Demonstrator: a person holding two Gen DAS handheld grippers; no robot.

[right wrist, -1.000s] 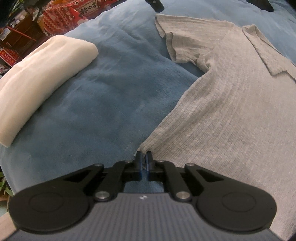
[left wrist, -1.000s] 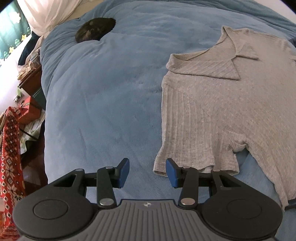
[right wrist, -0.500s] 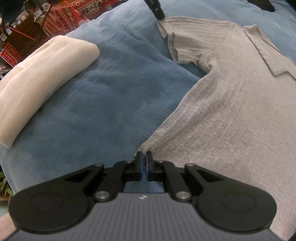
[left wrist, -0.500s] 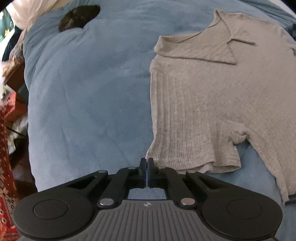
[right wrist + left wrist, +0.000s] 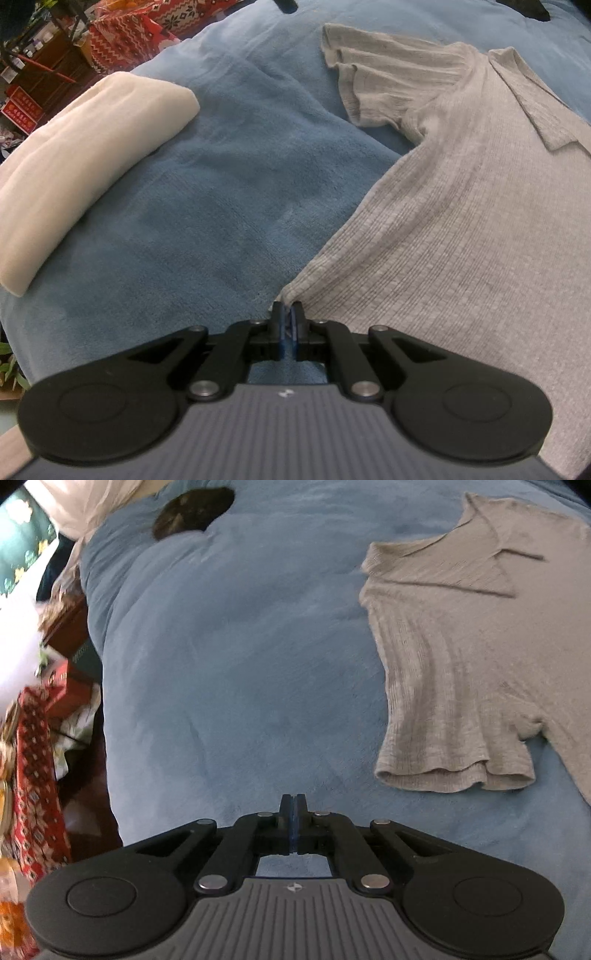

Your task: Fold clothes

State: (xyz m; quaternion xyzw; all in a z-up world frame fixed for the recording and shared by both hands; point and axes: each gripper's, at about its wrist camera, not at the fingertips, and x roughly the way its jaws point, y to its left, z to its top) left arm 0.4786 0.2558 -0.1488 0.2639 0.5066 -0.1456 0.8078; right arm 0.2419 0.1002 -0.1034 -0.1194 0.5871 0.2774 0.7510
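A grey ribbed shirt [image 5: 461,206] lies spread flat on a bed covered by a blue blanket [image 5: 229,192]. In the right wrist view the shirt fills the right half of the frame, its collar at the upper right and one short sleeve at top centre. The right claw [image 5: 287,323], at bottom centre, is pinched tight on the shirt's lower corner, and the cloth rises in a small peak into the pads. A folded cream cloth [image 5: 85,151] rests on the blanket at the left of that frame, well apart from the shirt.

In the left wrist view the shirt sits in the right half, with the sleeve [image 5: 454,753] at centre right. The left claw [image 5: 293,812], at bottom centre, is closed with nothing between its fingers, over bare blanket just left of and below the sleeve's hem. A dark lump [image 5: 192,511] lies on the blanket at the top left. Red patterned fabric [image 5: 35,786] hangs off the bed along the left edge.
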